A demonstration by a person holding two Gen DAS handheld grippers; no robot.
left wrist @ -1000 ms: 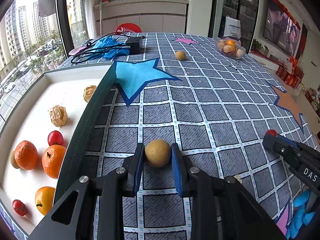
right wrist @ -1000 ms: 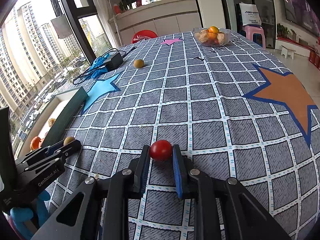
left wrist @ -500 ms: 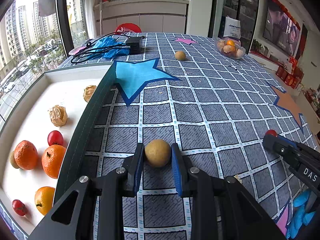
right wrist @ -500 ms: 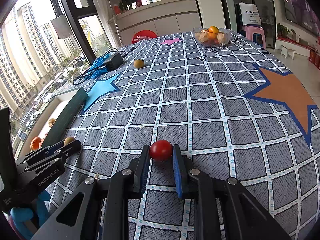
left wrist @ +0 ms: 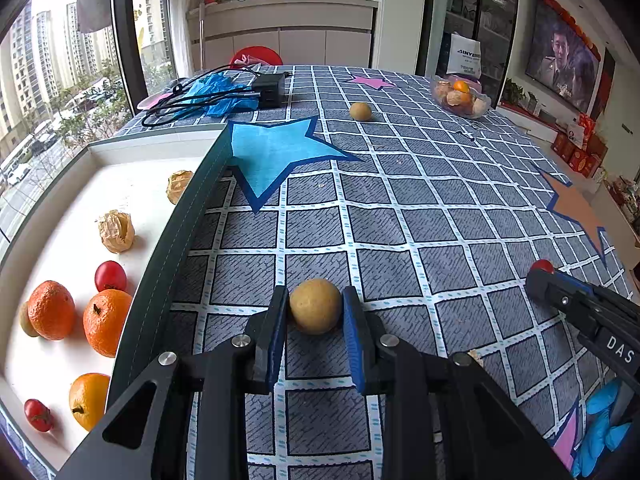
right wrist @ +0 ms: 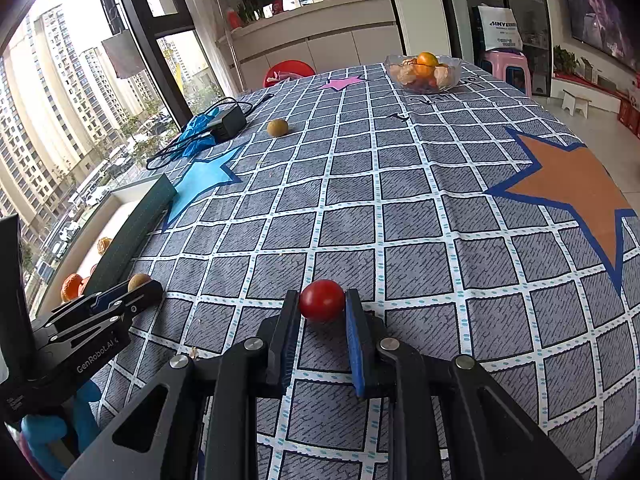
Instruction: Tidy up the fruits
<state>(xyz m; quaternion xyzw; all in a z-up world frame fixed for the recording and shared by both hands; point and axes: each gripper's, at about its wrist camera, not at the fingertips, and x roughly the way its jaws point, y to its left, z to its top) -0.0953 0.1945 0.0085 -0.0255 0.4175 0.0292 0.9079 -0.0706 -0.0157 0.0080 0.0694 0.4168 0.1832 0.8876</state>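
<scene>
My left gripper (left wrist: 315, 312) is shut on a round tan fruit (left wrist: 316, 306), low over the checked tablecloth beside the white tray (left wrist: 132, 168). My right gripper (right wrist: 322, 308) is shut on a red cherry tomato (right wrist: 322, 300), also low over the cloth. The tray holds several fruits: oranges (left wrist: 105, 320), red tomatoes (left wrist: 110, 275) and papery husked fruits (left wrist: 116, 230). Another tan fruit (left wrist: 360, 111) lies loose at the far side of the table; it also shows in the right wrist view (right wrist: 277, 127). The left gripper also shows in the right wrist view (right wrist: 140, 284), the right gripper in the left wrist view (left wrist: 540, 270).
A glass bowl (right wrist: 424, 72) with oranges and peel stands at the far right. A black power adapter (left wrist: 269, 90) with cables and a blue glove (left wrist: 216, 94) lie at the far left. The tray's dark green wall (left wrist: 176, 248) runs along the cloth's left edge.
</scene>
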